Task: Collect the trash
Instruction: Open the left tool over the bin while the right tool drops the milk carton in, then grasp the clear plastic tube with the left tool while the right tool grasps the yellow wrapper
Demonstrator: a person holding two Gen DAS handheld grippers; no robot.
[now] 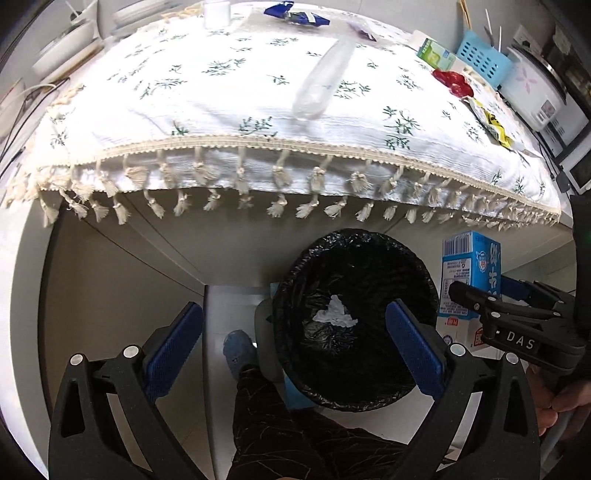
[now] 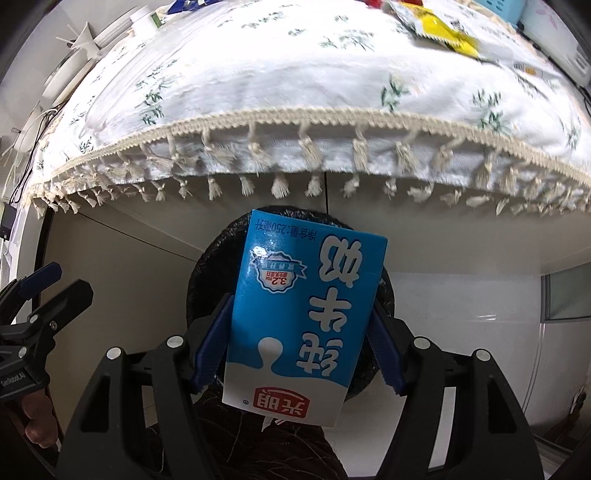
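A black-lined trash bin (image 1: pixel 354 325) stands on the floor below the table edge, with a crumpled white tissue (image 1: pixel 334 314) lying inside. My left gripper (image 1: pixel 295 339) hangs above the bin, wide open, nothing between its blue pads. My right gripper (image 2: pixel 299 339) is shut on a blue and white milk carton (image 2: pixel 303 317), held just over the bin (image 2: pixel 218 258). In the left wrist view that carton (image 1: pixel 469 277) and the right gripper (image 1: pixel 476 299) show at the right. A clear plastic bottle (image 1: pixel 325 81) lies on the tablecloth.
The flowered tablecloth (image 1: pixel 221 122) with tassels overhangs the table edge. On it lie blue wrappers (image 1: pixel 295 14), a red wrapper (image 1: pixel 454 81), a yellow wrapper (image 1: pixel 495 125) and a green box (image 1: pixel 436 53). A rice cooker (image 1: pixel 532 88) and blue basket (image 1: pixel 480 59) stand at the back right. A person's leg (image 1: pixel 266 406) is below.
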